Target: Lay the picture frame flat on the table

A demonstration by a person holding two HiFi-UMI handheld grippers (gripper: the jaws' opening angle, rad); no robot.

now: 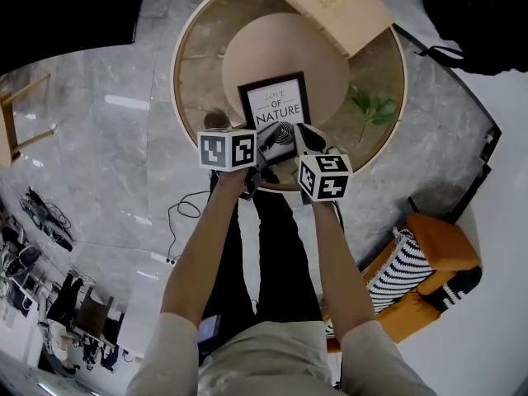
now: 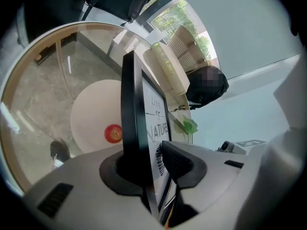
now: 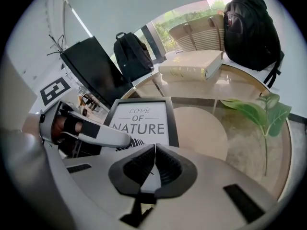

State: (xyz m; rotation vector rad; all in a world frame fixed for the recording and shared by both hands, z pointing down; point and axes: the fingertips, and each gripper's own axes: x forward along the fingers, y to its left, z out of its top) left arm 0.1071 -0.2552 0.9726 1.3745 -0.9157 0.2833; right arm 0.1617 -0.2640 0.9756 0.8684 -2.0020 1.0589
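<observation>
We see the picture frame (image 1: 275, 104) at the near edge of the round table (image 1: 176, 81), with its black border and its "LOVE OF NATURE" print turned up toward the head camera. Its lower edge is hidden behind the two grippers, so we cannot tell whether its back rests fully on the glass.

The left gripper (image 2: 151, 164) has that lower edge between its jaws. The jaws stand apart: the frame's back lies against one pad, and the other pad sits just off the printed face and, as far as we can judge, is not pressing on it. The right gripper (image 3: 154, 163) hangs just beside it on the frame's right. Its jaws are closed tight against each other with nothing in them, and the frame lies just beyond their tips.

Through the glass top we make out a pale round disc (image 1: 272, 52) below, and in the left gripper view a small red ball-like thing (image 2: 113, 133) shows against it (too small for us to name). A cream-coloured book (image 1: 332, 7) lies at the far rim, well apart from the frame. A green leafy sprig (image 1: 373, 110) rests on the glass to the frame's right, near it but not touching.

Beyond the table a black backpack (image 3: 250, 28) stands by the wall. An orange chair (image 1: 433, 258) with a striped cushion (image 1: 400, 271) sits on the grey floor to our right
</observation>
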